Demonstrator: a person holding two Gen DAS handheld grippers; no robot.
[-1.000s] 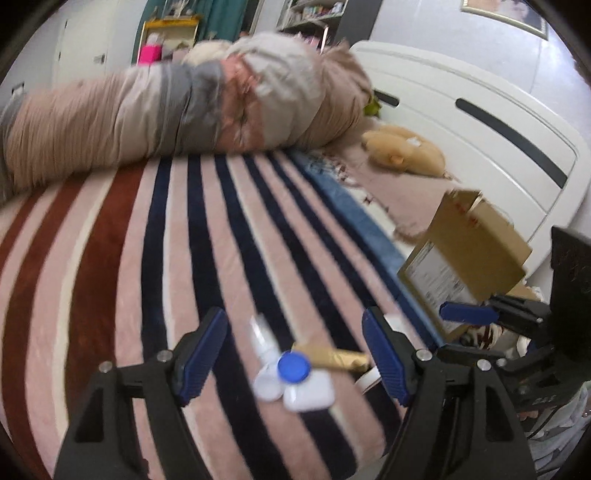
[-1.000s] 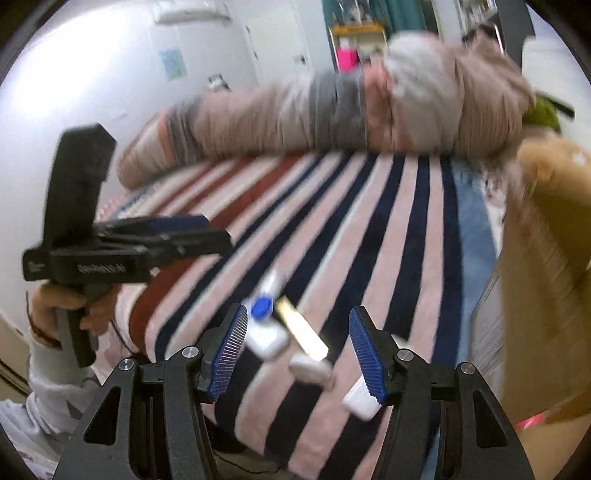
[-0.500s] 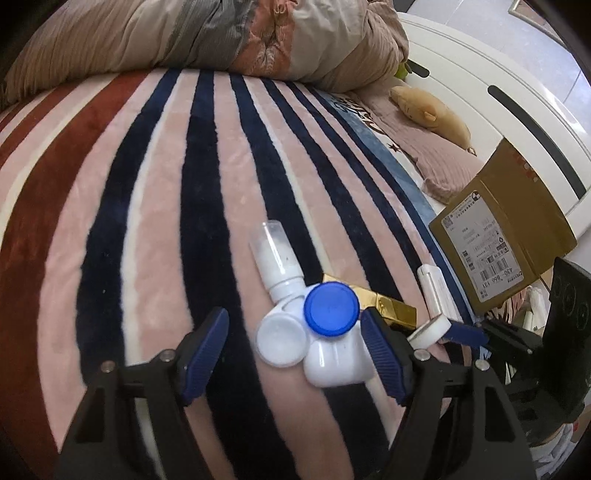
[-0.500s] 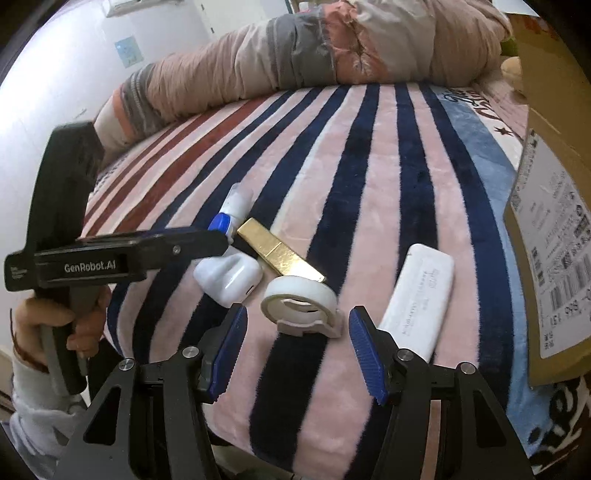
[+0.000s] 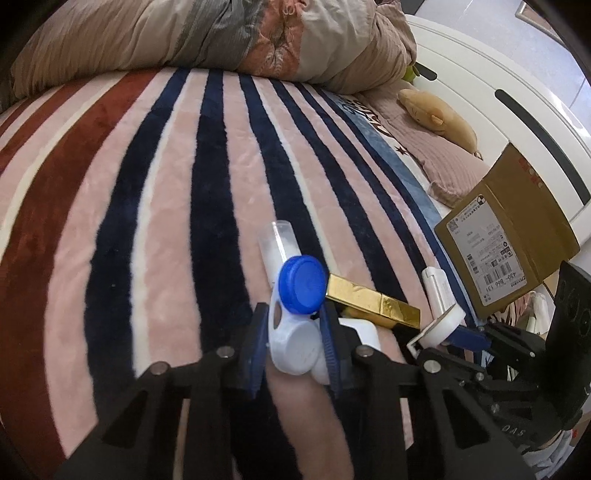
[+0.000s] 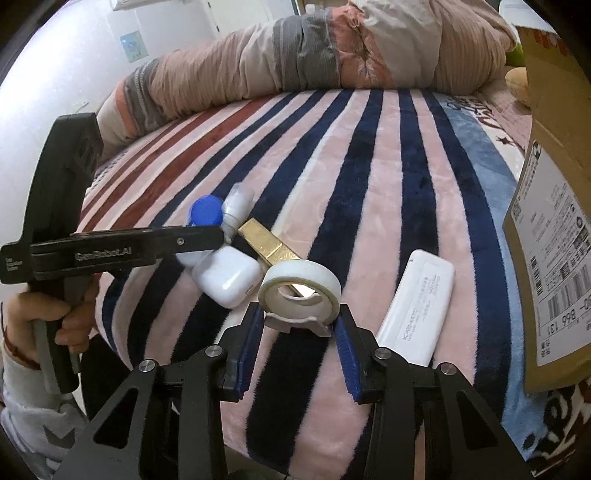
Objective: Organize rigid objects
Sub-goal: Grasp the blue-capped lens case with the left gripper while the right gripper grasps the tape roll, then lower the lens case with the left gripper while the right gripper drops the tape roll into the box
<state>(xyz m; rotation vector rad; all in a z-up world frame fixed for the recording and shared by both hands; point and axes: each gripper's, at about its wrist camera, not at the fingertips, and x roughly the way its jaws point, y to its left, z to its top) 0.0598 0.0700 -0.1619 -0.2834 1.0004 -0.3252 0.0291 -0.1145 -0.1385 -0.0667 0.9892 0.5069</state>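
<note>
My left gripper (image 5: 295, 334) is shut on a white contact lens case (image 5: 293, 341) with one blue cap (image 5: 303, 284) and holds it tilted up; it also shows in the right wrist view (image 6: 205, 214). My right gripper (image 6: 300, 326) is shut on a white tape dispenser (image 6: 299, 291) at the bed's near edge. Beside them lie a gold bar-shaped box (image 5: 371, 301), a small clear bottle (image 5: 279, 242), a white earbuds case (image 6: 229, 278) and a long white flat box (image 6: 417, 304).
A brown cardboard box (image 5: 506, 229) with a shipping label stands at the right on the striped blanket (image 5: 166, 184). A rolled duvet (image 5: 207, 33) lies across the far side. A yellow plush toy (image 5: 439, 118) rests by the white headboard (image 5: 491, 74).
Both grippers came down to the pile and closed: the left on the lens case, lifting it tilted, the right on the tape dispenser.
</note>
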